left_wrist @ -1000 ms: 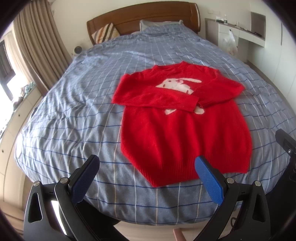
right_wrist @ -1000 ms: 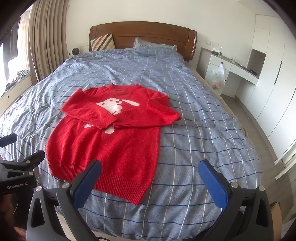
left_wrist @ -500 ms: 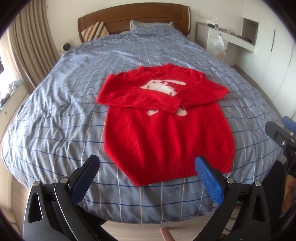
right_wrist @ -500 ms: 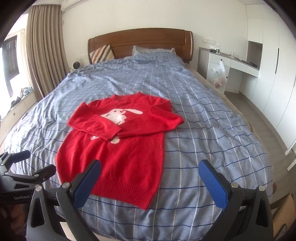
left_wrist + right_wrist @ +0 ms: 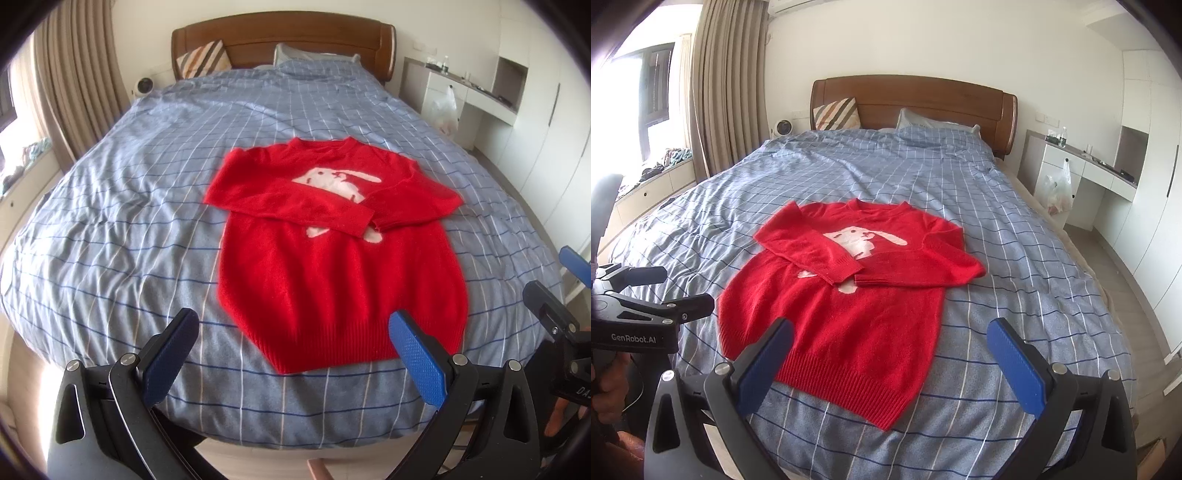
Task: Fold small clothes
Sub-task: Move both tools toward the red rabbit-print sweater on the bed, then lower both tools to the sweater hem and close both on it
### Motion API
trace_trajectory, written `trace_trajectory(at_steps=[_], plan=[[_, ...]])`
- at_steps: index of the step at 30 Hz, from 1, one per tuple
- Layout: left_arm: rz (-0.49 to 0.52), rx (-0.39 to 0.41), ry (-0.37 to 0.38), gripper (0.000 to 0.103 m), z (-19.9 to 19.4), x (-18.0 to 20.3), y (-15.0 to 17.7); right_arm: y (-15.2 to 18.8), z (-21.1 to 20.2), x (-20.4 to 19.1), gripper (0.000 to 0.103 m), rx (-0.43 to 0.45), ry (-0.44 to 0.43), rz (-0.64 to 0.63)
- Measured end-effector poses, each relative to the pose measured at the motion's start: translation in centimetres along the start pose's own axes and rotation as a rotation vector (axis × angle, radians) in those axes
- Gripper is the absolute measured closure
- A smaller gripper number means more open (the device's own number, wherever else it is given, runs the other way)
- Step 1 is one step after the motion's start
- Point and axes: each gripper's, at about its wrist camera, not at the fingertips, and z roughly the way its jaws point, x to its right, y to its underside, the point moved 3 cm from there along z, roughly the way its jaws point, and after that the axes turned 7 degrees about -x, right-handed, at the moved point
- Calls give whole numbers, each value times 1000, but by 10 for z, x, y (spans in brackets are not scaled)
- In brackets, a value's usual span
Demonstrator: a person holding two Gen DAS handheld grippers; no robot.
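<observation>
So there's a red sweater (image 5: pixel 340 258) lying flat, face up, on the blue checked bedspread (image 5: pixel 110 229), roughly centred on the near half of the bed. The white rabbit picture on the chest is partly covered, since both sleeves are folded in across it, the left sleeve (image 5: pixel 812 254) lying on top with its cuff overlapping the end of the right one (image 5: pixel 923 269). The hem faces the near edge of the bed.

Both grippers are held up off the bed at its foot, pointing forward over the sweater, not touching it. The left gripper (image 5: pixel 295 354) has its blue-padded fingers (image 5: pixel 417 358) spread wide with nothing between them; it sits just short of the hem. The right gripper (image 5: pixel 897 358) is the same deal, fingers apart and empty, above the hem's right part.

From the right wrist view you can see the left gripper's black body on the far left, with a hand (image 5: pixel 607 384) wrapped round its handle. Wooden headboard (image 5: pixel 916 99) and a striped cushion (image 5: pixel 836 112) are at the far end.
</observation>
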Motion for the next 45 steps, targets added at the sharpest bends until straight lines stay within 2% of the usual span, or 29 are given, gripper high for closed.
trace_trajectory(at_steps=[6,9,13,17,19,21,23,24,26,29,33,35,37,38,41,45], plan=[[3,-2,-4,0,1,-2,1,3,6,5,0,-37,-16,30],[0,-37,5,0,9,-8,1,5,8,11,0,-42,-16,45],[-103,-92,5,0,31,-48,4,14,9,45,0,-53,47,101],[-227,-130,18,0,57,-90,9,33,21,77,0,-131,113,139],[-233,-153,37,0,73,-92,6,44,27,82,0,-163,112,149],[-196,-165,43,0,93,-85,2,52,34,79,0,-184,69,164],[-187,-168,25,1,114,-84,0,59,43,74,0,-194,-32,203],[-202,-175,43,1,123,-86,-1,62,48,72,0,-204,-83,228],[-242,-225,151,2,138,-86,-1,67,56,67,0,-227,-150,258],[-239,-237,336,2,136,-65,-6,72,62,58,0,-244,-167,226],[-73,-209,554,2,127,-4,-30,77,76,51,0,-258,-184,194],[15,-206,639,4,125,26,-41,80,85,48,0,-263,-213,206],[68,-205,700,12,116,39,-47,83,96,48,0,-278,-231,226],[80,-199,713,12,109,39,-49,84,99,48,0,-285,-231,234],[79,-160,666,12,94,15,-45,87,99,49,0,-276,-242,237],[-44,-159,485,12,94,-50,-25,96,104,51,0,-295,-250,232]])
